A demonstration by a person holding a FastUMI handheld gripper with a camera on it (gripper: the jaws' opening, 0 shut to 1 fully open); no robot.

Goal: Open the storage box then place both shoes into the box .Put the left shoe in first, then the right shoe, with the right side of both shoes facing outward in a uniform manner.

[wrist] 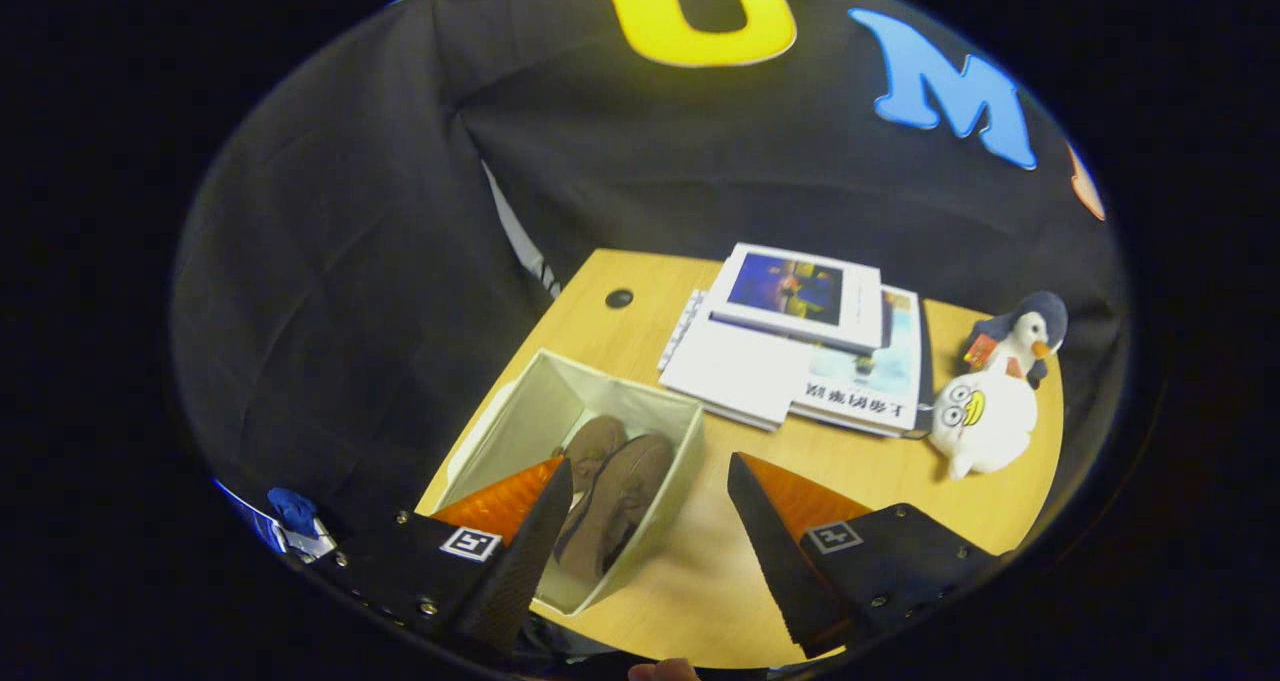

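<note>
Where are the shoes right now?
Both shoes lie side by side inside the open storage box on the table, just ahead of the open gripper, with the books beyond.

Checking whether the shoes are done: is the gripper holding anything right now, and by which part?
Nothing is held. The gripper is open, its fingers spread with only air between them. Both brown shoes already lie in the open storage box.
</note>
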